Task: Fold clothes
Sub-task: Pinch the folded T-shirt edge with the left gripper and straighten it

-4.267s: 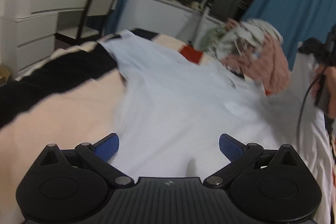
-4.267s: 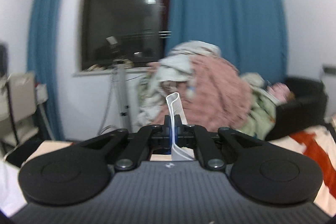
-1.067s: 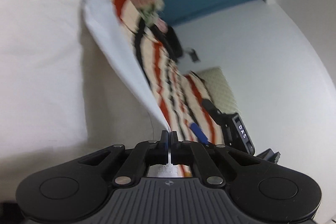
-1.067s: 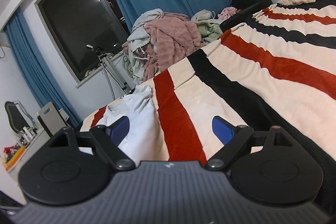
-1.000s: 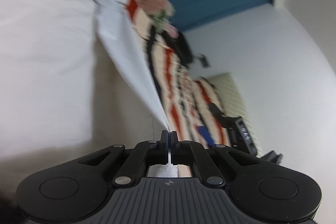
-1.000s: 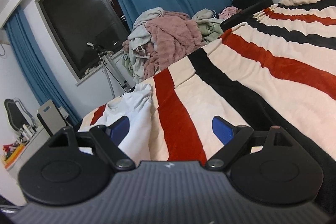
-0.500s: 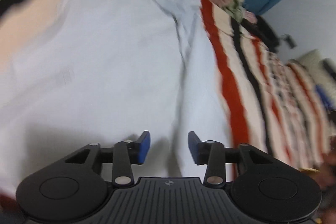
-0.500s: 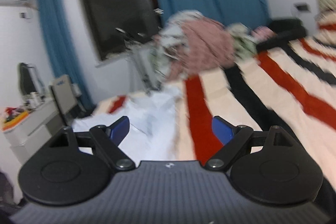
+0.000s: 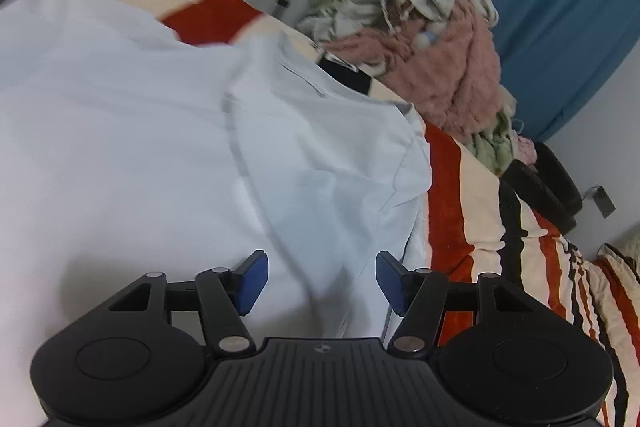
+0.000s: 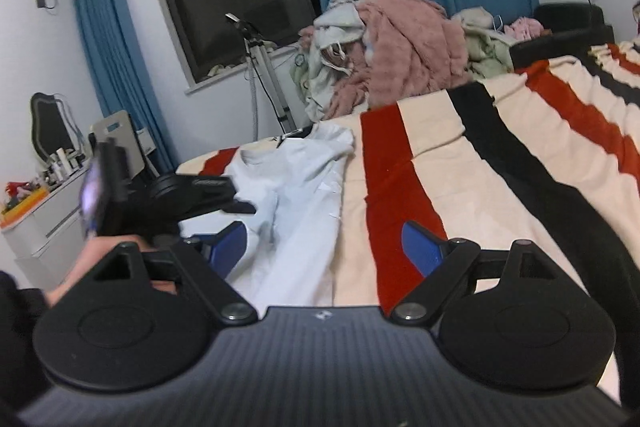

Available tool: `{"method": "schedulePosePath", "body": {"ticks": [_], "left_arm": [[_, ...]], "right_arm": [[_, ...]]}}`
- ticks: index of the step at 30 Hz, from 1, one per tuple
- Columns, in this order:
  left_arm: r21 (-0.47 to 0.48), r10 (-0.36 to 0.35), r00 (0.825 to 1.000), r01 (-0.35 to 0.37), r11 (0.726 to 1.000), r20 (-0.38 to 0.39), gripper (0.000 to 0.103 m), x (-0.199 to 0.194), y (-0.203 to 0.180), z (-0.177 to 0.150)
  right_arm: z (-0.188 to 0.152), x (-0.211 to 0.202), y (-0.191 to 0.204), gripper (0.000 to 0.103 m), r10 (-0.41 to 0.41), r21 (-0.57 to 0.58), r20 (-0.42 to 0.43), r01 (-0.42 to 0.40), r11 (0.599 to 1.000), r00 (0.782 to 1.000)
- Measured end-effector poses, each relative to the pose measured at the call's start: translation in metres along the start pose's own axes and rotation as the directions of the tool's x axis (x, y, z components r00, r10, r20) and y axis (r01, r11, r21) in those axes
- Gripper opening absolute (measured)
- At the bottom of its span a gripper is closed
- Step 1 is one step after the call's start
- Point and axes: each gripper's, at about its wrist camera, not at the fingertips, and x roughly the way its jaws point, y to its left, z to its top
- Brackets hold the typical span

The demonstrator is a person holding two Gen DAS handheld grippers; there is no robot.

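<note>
A pale white shirt (image 9: pixel 168 131) lies spread on the striped bed, its right side folded inward over the body; the right wrist view shows it (image 10: pixel 296 187) as a long strip. My left gripper (image 9: pixel 320 279) hovers low over the shirt's near part. Its jaws are opening, with only flat cloth below and nothing pinched between the blue pads. From the right wrist view that left gripper (image 10: pixel 240 205) sits at the left, held by a hand (image 10: pixel 80 259). My right gripper (image 10: pixel 324 247) stands open and empty, over the shirt's right edge and the blanket.
The striped red, black and cream blanket (image 10: pixel 460 163) covers the bed to the right. A heap of pink and grey clothes (image 10: pixel 392 55) is piled at the far end, beside a tripod (image 10: pixel 264 79). A white dresser (image 10: pixel 48 223) and a chair (image 10: pixel 120 135) stand at the left.
My left gripper let go of the shirt edge it pinched, opened, and swung back over the shirt, whose side now lies folded. My right gripper turned left toward the shirt, still open.
</note>
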Motion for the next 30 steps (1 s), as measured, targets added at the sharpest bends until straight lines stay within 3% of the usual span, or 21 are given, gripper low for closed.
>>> {"method": "schedulePosePath", "body": {"ticks": [3,5,7,9,11,13,15,17,19,24,26,30], "left_arm": [[0.054,0.061,0.998,-0.061,0.997,0.005,0.045,0.032,-0.006,-0.004],[0.104,0.079,0.997,-0.080,0.991,0.019,0.004,0.036,-0.002,-0.003],[0.183,0.096,0.995,-0.099,0.978,0.023,0.004,0.037,-0.007,0.006],[0.243,0.110,0.990,-0.127,0.962,0.083,0.004,0.025,-0.010,0.018],[0.310,0.189,0.970,-0.229,0.923,0.155,0.004,0.022,-0.016,0.028],[0.308,0.233,0.960,-0.270,0.912,0.153,0.005,0.025,-0.012,0.033],[0.278,0.231,0.966,-0.256,0.926,0.121,0.015,0.026,-0.005,0.031],[0.252,0.228,0.968,-0.248,0.935,0.106,0.044,0.020,0.001,0.025],[0.224,0.213,0.975,-0.223,0.949,0.068,0.053,0.007,0.007,0.016],[0.173,0.083,0.996,-0.076,0.982,-0.030,0.054,-0.056,0.028,-0.026],[0.170,0.035,0.998,-0.026,0.985,-0.051,0.056,-0.095,0.035,-0.054],[0.183,0.011,0.994,0.009,0.983,-0.106,0.055,-0.161,0.049,-0.116]], "right_arm": [[-0.002,0.015,-0.006,0.086,0.033,0.047,-0.002,-0.033,0.998,0.999],[-0.006,0.027,-0.013,0.086,0.048,0.092,-0.028,-0.046,0.995,0.998],[-0.010,0.037,-0.019,0.086,0.052,0.135,-0.056,-0.044,0.990,0.997],[-0.013,0.042,-0.024,0.086,0.060,0.163,-0.063,-0.049,0.985,0.996],[-0.014,0.040,-0.024,0.086,0.061,0.162,-0.055,-0.052,0.985,0.997],[-0.015,0.038,-0.022,0.086,0.056,0.148,-0.048,-0.048,0.988,0.997],[-0.016,0.036,-0.021,0.086,0.046,0.138,-0.044,-0.039,0.990,0.998],[-0.015,0.033,-0.022,0.086,0.039,0.133,-0.043,-0.033,0.991,0.998],[-0.015,0.031,-0.022,0.086,0.032,0.129,-0.040,-0.027,0.991,0.999],[-0.013,0.025,-0.018,0.086,0.027,0.110,-0.028,-0.023,0.994,0.999],[-0.013,0.021,-0.015,0.086,0.030,0.095,-0.020,-0.028,0.995,0.999],[-0.013,0.012,-0.007,0.086,0.033,0.057,-0.008,-0.033,0.998,0.999]]}}
